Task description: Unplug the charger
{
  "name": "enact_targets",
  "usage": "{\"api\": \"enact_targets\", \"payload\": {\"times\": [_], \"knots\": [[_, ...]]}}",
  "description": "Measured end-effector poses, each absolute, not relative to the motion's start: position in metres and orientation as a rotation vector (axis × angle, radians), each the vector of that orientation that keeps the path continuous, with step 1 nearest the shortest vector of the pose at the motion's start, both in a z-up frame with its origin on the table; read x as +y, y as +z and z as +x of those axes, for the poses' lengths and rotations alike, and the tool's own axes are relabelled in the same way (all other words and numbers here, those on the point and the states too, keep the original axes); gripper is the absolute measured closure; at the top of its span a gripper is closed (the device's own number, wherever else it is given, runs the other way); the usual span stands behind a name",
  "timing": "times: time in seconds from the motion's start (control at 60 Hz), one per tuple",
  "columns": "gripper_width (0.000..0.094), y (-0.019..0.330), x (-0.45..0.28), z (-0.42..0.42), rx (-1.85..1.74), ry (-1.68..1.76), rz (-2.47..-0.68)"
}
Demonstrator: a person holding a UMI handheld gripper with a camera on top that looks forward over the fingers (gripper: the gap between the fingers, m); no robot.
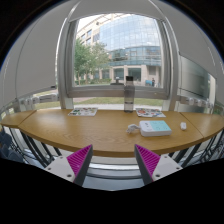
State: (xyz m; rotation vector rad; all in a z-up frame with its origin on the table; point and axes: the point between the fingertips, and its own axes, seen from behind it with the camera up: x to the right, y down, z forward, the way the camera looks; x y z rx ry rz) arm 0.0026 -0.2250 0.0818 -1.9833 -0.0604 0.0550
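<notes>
My gripper (pixel 112 160) is open and empty, its two magenta-padded fingers (pixel 78 160) held wide apart in front of the near edge of a long wooden table (pixel 90 132). No charger or plug can be made out from here. On the table beyond the fingers lie a light blue book (pixel 155 128), a small white object (pixel 133 128) next to it, and another small white object (pixel 183 126) further right. A tall pale post-like object (pixel 129 97) stands at the back of the table by the window.
Papers or magazines (pixel 84 111) lie at the back left and more (pixel 150 113) at the back right. A large window (pixel 120 55) behind the table shows trees and a glass building. Chair frames (pixel 35 150) stand under the table at the left.
</notes>
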Motion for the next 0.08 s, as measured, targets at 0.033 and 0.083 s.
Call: {"api": "enact_targets", "payload": {"times": [0.033, 0.083], "knots": [[0.0102, 0.0810, -0.2255, 0.0020, -0.062, 0.060, -1.987], [0.0103, 0.0800, -0.2271, -0.0004, -0.063, 0.066, -1.991]]}}
